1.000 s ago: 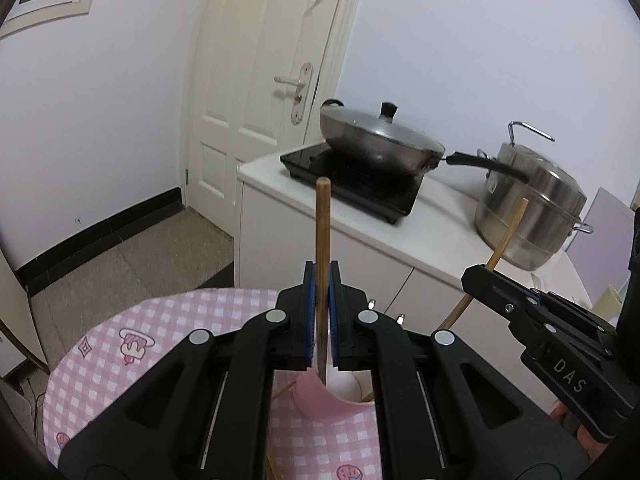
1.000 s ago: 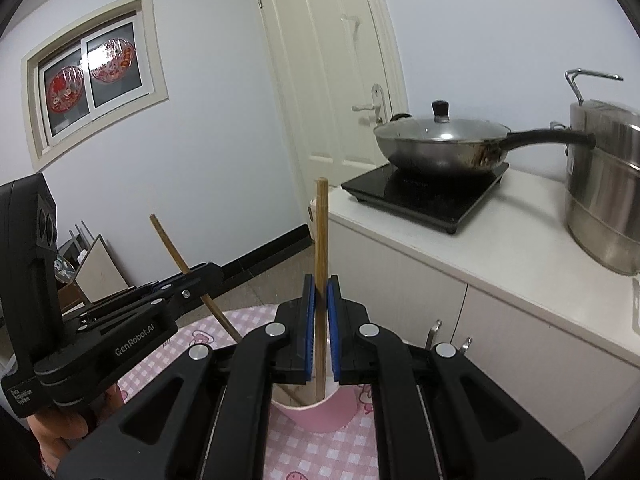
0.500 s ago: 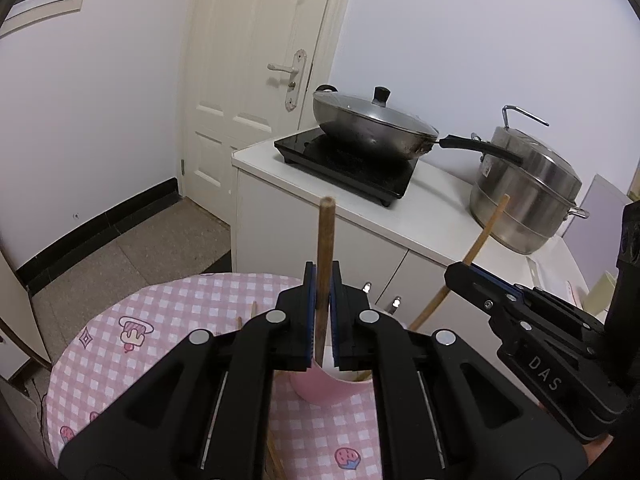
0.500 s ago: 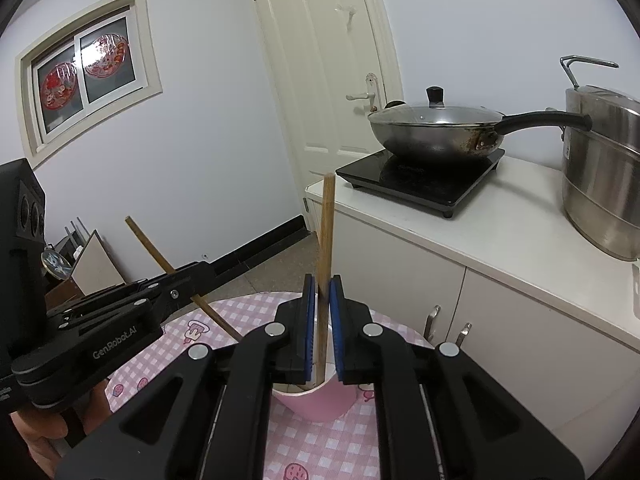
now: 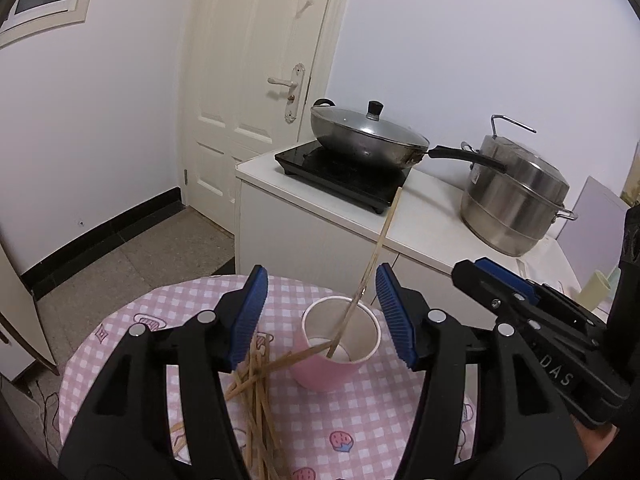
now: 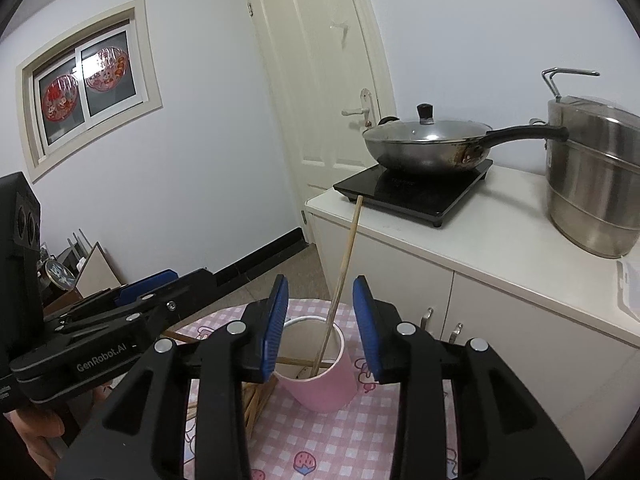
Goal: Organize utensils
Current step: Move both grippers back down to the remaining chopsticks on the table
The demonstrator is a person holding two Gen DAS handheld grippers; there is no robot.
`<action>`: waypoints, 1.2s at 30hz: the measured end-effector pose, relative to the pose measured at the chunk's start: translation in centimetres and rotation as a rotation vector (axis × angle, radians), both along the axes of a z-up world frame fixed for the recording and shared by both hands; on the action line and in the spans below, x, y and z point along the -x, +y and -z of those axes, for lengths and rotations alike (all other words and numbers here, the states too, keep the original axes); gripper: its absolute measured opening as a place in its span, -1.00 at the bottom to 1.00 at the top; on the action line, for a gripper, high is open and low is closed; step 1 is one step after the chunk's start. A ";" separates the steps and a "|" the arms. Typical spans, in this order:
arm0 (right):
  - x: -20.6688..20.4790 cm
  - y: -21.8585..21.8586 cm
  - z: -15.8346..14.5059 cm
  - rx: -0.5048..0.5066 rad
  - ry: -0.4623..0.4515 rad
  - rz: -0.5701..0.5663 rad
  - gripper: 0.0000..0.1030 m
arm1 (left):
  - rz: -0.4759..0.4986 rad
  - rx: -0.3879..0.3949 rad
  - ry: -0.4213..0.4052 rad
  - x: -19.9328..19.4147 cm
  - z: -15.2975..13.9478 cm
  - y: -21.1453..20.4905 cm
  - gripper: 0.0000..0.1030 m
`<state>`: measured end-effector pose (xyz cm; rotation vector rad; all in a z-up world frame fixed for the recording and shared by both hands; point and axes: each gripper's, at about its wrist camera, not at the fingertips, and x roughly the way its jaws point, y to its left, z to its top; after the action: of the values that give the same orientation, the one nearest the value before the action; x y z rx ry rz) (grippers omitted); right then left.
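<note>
Pink checked tablecloth (image 5: 360, 420); white counter (image 6: 500, 248) behind table.

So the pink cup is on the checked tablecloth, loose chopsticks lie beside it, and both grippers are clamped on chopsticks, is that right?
Not quite. The left gripper and right gripper have just been opening, pads clear of the chopstick leaning in the pink cup, as both wrist views show. The cup on the checked tablecloth and the loose chopsticks beside it are right.

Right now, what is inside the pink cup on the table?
One long wooden chopstick stands in the pink cup, leaning on its rim. A second stick seems to lie low across the inside. The cup wall hides the bottom and the sticks' lower ends.
</note>
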<state>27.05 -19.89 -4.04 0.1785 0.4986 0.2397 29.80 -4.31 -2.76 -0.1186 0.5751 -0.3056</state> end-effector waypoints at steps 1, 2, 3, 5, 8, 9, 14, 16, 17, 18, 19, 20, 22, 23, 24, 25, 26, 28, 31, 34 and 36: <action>0.4 0.0 -0.1 -0.004 -0.003 0.002 -0.39 | -0.002 0.000 -0.001 0.3 -0.2 0.1 0.09; 0.8 0.0 -0.3 -0.005 -0.006 0.004 -0.38 | -0.005 -0.003 -0.003 0.7 -0.3 0.2 0.09; 1.1 0.0 -0.4 -0.003 -0.008 0.006 -0.38 | -0.007 -0.005 -0.007 1.1 -0.5 0.3 0.10; 2.0 0.1 -0.6 0.003 -0.019 0.010 -0.38 | -0.011 -0.012 -0.015 1.8 -0.7 0.4 0.10; 3.4 0.0 -0.9 0.007 -0.034 0.021 -0.38 | -0.027 -0.032 -0.031 3.2 -1.2 0.8 0.11; 3.9 -0.1 -1.0 0.008 -0.040 0.025 -0.37 | -0.034 -0.037 -0.037 3.8 -1.3 0.9 0.11; 6.6 0.3 -1.4 0.024 -0.070 0.038 -0.34 | -0.070 -0.056 -0.088 7.1 -1.9 1.8 0.15; 7.5 0.6 -1.4 0.035 -0.080 0.041 -0.33 | -0.087 -0.058 -0.109 8.3 -2.1 2.3 0.22; 7.9 0.8 -1.4 0.043 -0.085 0.042 -0.33 | -0.096 -0.061 -0.121 9.0 -2.2 2.5 0.22; 8.3 1.0 -1.3 0.049 -0.088 0.042 -0.32 | -0.102 -0.064 -0.128 9.6 -2.2 2.8 0.23; 8.7 1.1 -1.2 0.053 -0.091 0.041 -0.31 | -0.108 -0.068 -0.134 10.1 -2.2 2.9 0.23; 9.1 1.3 -1.1 0.060 -0.095 0.042 -0.30 | -0.116 -0.071 -0.138 10.7 -2.1 3.1 0.23; 9.8 1.7 -0.8 0.071 -0.098 0.040 -0.27 | -0.129 -0.079 -0.149 11.5 -2.0 3.5 0.29; 10.1 1.9 -0.5 0.074 -0.097 0.038 -0.26 | -0.136 -0.084 -0.155 12.0 -1.9 3.7 0.30; 10.3 2.1 -0.3 0.076 -0.095 0.034 -0.24 | -0.140 -0.086 -0.158 12.4 -1.8 3.9 0.31; 10.4 2.3 -0.1 0.078 -0.092 0.032 -0.24 | -0.145 -0.087 -0.159 12.7 -1.6 4.2 0.31; 10.6 2.5 0.2 0.081 -0.087 0.028 -0.24 | -0.146 -0.087 -0.157 13.0 -1.4 4.4 0.31; 10.6 2.9 0.9 0.083 -0.074 0.021 -0.24 | -0.148 -0.089 -0.147 13.3 -0.9 4.8 0.31; 10.4 3.5 1.8 0.086 -0.050 0.006 -0.23 | -0.160 -0.103 -0.138 13.5 -0.2 5.6 0.31; 10.1 4.4 2.8 0.088 -0.026 -0.012 -0.23 | -0.174 -0.109 -0.117 13.4 0.8 7.0 0.31; 9.7 5.1 3.6 0.094 -0.007 -0.026 -0.23 | -0.188 -0.112 -0.101 13.1 1.4 8.1 0.31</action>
<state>17.32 -14.78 -7.66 0.0796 0.5042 0.2417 16.65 3.76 -4.19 -0.0480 0.4762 -0.0961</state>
